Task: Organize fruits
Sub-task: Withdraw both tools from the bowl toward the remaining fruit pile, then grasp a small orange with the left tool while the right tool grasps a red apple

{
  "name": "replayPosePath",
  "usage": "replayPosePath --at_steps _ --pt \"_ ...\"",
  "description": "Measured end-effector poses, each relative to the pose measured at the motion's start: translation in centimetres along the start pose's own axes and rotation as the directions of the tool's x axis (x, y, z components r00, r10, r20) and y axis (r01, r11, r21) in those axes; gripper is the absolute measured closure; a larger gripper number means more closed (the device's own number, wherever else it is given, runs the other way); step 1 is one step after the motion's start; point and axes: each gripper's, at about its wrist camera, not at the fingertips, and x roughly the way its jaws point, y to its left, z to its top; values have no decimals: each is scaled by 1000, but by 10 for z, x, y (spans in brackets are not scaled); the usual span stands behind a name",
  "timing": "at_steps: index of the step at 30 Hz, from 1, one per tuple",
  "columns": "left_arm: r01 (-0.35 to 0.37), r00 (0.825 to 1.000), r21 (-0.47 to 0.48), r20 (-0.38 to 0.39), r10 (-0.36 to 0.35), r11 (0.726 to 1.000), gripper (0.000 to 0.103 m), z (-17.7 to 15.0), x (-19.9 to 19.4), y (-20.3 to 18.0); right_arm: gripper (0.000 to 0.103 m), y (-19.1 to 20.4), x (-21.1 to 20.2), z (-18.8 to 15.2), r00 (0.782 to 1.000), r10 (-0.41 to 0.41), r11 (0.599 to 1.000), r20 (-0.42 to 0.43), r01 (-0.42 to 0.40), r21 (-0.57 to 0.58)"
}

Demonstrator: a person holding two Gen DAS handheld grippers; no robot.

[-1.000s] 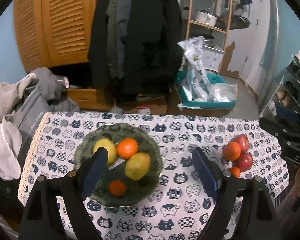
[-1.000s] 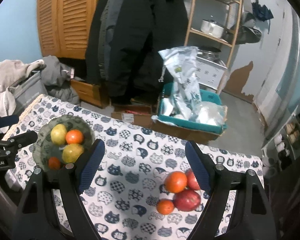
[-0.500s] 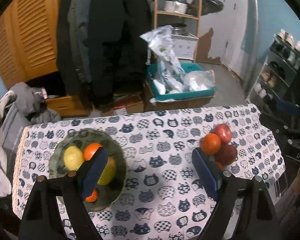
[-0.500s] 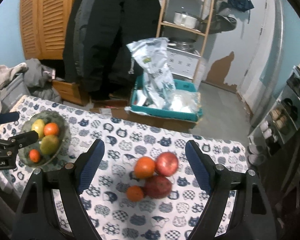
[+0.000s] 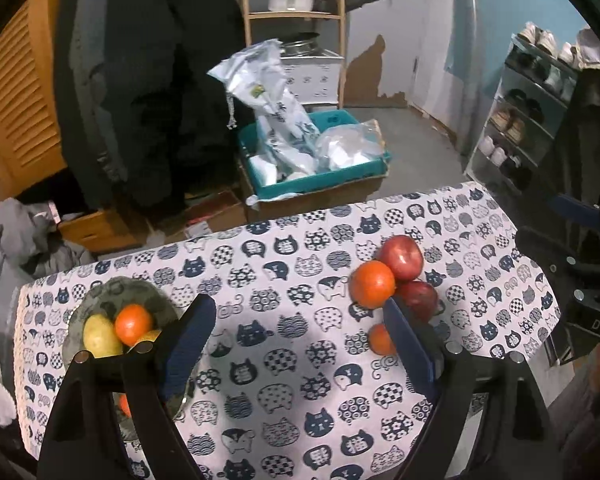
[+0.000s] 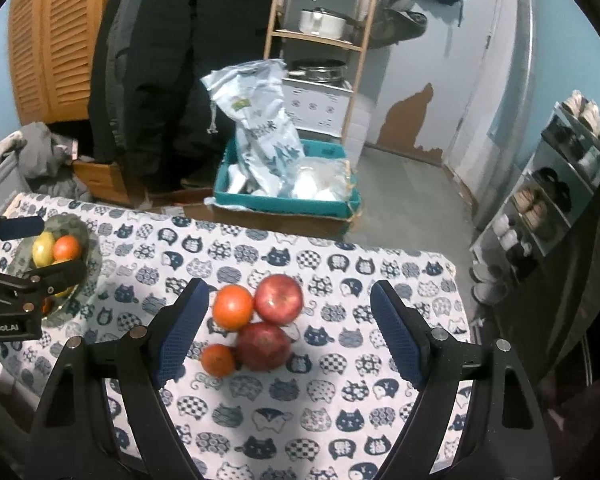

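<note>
A cluster of loose fruit lies on the cat-print tablecloth [image 6: 300, 392]: a large orange [image 6: 233, 306], two red apples [image 6: 279, 298] [image 6: 263, 346] and a small orange [image 6: 217, 360]. The same cluster shows in the left wrist view, with the large orange [image 5: 371, 284] foremost. A green bowl [image 5: 112, 292] at the table's left holds a yellow fruit [image 5: 100, 336], an orange [image 5: 133, 324] and more fruit. My right gripper [image 6: 286, 330] is open, jaws either side of the cluster above it. My left gripper [image 5: 300, 340] is open and empty over the table's middle.
Beyond the table's far edge stand a teal bin with plastic bags [image 6: 284, 184], a wooden shelf with pots [image 6: 320, 24], hanging dark coats [image 6: 180, 60] and a shoe rack [image 6: 560, 184] at right. Clothes [image 5: 20, 240] are piled left of the table.
Both grippers have swung right: the loose fruit cluster now sits between my right gripper's jaws, and the bowl has slid to the left edge of the left wrist view. Both stay open.
</note>
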Motion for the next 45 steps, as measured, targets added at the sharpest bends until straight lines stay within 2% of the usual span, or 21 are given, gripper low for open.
replayPosePath --at_steps 9,12,15,20,28,33,45 --pt "4 1000 51 -31 -2 999 16 -1 23 -26 18 -22 16 -15 998 11 998 -59 -7 59" --pt "-9 998 61 -62 13 998 16 -5 39 -27 18 -21 35 -21 992 55 996 -110 -46 83" --pt "-18 996 68 -84 24 998 16 -7 54 -27 18 -18 59 -28 981 95 991 -168 -77 107" --pt "-30 991 58 -125 37 998 16 -10 80 -25 18 -11 99 -45 957 114 989 -266 -84 123" --pt "-57 981 71 -182 69 996 16 -21 120 -25 18 -6 159 -66 915 168 979 -366 -112 171" --pt "-62 975 69 -208 75 996 16 -27 137 -23 18 -6 179 -72 898 210 967 -387 -133 218" --pt "-57 965 44 -255 66 997 16 -34 164 -17 18 4 208 -80 864 256 958 -434 -169 230"
